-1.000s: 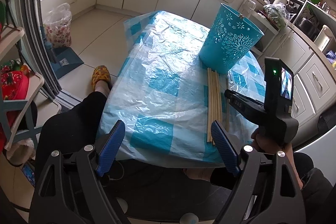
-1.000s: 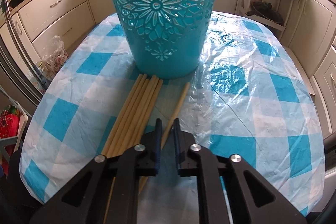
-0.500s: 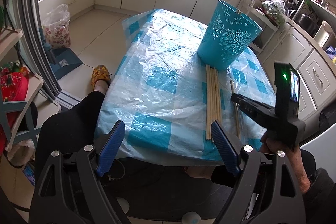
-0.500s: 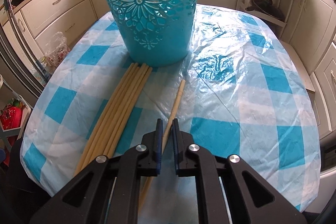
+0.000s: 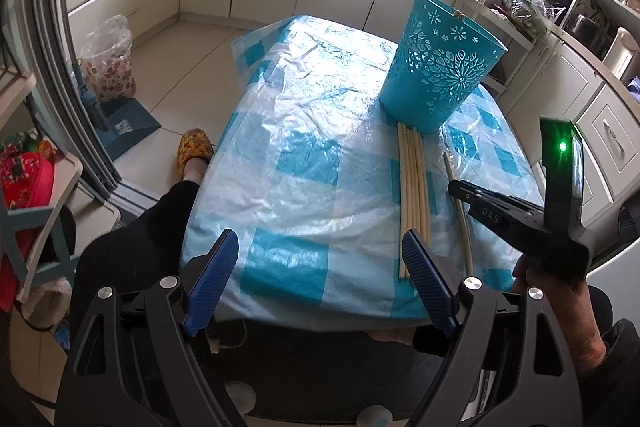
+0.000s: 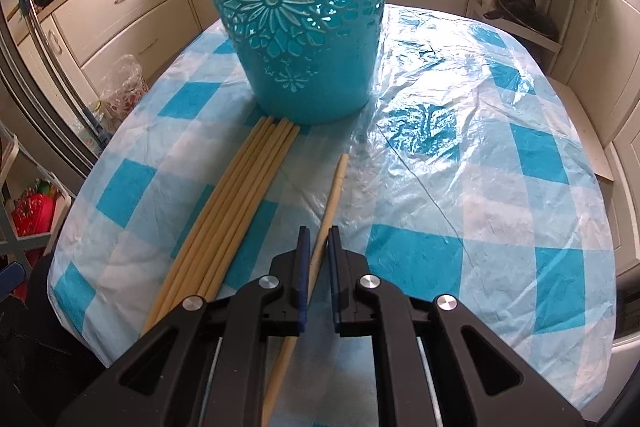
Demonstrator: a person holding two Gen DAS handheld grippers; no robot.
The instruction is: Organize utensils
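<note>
Right tool [image 6: 318, 247] nearly closed around lone chopstick [image 6: 334, 191] — long axis aimed at bucket [image 6: 296, 27], beside bundle [image 6: 236, 211]. Left tool [image 5: 320, 279] wide open, empty, farther back.

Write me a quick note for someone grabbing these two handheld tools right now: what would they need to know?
Right tool: shut on the single chopstick, which lies apart from the others.
Left tool: open, holding nothing, at the table's near edge.
Bundle of chopsticks: flat on the checked tablecloth, tips at the foot of the teal basket.
Done: one stick gripped; whether any are in the basket cannot be seen.
Left: move the sticks into the basket.
</note>
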